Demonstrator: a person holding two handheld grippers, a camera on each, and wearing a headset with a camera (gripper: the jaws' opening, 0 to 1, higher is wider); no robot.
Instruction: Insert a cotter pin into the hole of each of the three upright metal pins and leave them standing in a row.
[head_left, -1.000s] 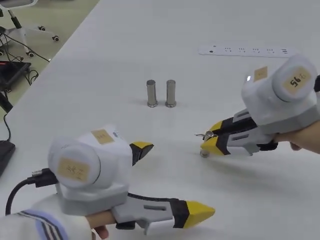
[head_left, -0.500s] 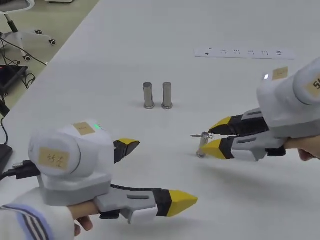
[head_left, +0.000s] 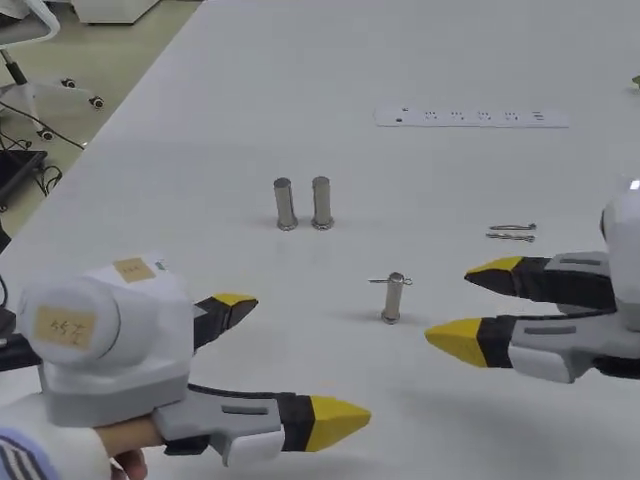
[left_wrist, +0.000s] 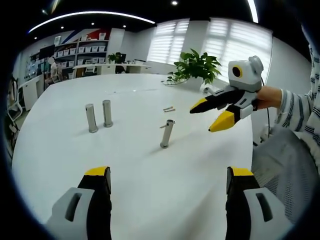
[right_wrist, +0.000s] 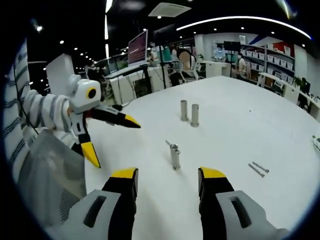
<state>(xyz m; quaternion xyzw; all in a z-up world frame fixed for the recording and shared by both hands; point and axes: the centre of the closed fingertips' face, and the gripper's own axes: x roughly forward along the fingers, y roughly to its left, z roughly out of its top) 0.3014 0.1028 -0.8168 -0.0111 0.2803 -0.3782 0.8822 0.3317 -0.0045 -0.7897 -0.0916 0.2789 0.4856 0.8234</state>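
the cotter pin (head_left: 383, 281) has been released by the right gripper (head_left: 448, 305), which has been drawn back with jaws parted; the metal pin (head_left: 393, 302) is left standing free.

Pins (head_left: 286, 203) metal w/ satin sheen; tabletop (head_left: 200, 120) smooth, matt white.

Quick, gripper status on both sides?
Left gripper: open, holding nothing.
Right gripper: open, holding nothing, jaws pointing toward the metal pin with a cotter pin through it.

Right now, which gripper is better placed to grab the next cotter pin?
Right. The right gripper, open, sits close beside the loose cotter pins; the left gripper is much farther from them.
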